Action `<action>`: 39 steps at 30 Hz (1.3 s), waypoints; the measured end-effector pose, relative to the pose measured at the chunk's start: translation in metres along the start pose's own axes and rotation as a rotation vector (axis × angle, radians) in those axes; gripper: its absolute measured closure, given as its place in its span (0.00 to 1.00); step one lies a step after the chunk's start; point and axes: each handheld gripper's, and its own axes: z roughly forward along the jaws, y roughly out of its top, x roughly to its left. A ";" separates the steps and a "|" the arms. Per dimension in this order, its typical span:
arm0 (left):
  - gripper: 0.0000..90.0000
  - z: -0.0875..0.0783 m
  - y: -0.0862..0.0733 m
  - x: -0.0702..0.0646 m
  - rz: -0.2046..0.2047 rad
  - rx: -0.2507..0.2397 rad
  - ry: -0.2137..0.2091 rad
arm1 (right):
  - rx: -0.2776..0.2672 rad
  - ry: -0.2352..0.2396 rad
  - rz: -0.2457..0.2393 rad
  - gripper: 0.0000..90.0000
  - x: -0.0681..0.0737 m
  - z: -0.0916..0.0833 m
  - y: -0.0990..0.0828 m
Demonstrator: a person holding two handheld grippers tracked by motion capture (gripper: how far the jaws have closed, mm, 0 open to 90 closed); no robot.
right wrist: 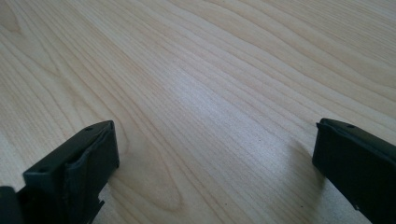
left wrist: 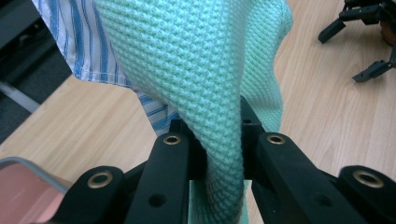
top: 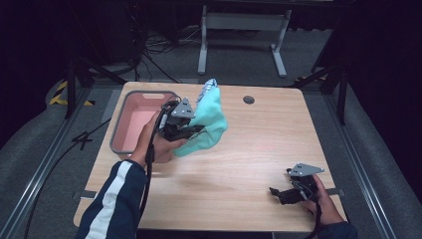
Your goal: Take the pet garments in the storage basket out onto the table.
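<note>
A mint-green knitted cloth (top: 210, 119) hangs bunched above the wooden table (top: 259, 149), left of centre. My left gripper (top: 191, 132) is shut on it. In the left gripper view its two black jaws pinch a fold of the green cloth (left wrist: 219, 154), and a blue-and-white striped cloth (left wrist: 88, 46) lies behind it; the striped cloth (top: 209, 85) peeks out at the top in the high view. My right gripper (top: 281, 194) rests near the table's front right, jaws wide apart over bare wood (right wrist: 210, 116), nothing between them.
A grey bin with a pink inside (top: 130, 127) stands at the table's left edge, just left of the lifted cloth. A dark round hole (top: 249, 99) sits near the far edge. Metal table legs (top: 239, 35) stand on the floor beyond.
</note>
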 end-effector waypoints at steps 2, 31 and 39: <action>0.88 0.008 0.000 -0.002 -0.008 0.005 -0.017 | 0.000 0.000 0.000 0.01 0.000 0.000 0.000; 0.86 0.108 -0.021 -0.028 -0.025 0.228 -0.103 | 0.000 -0.001 -0.001 0.01 0.000 0.000 0.000; 0.78 0.120 -0.025 -0.033 -0.016 0.261 -0.103 | 0.000 0.000 -0.001 0.01 0.000 0.000 0.000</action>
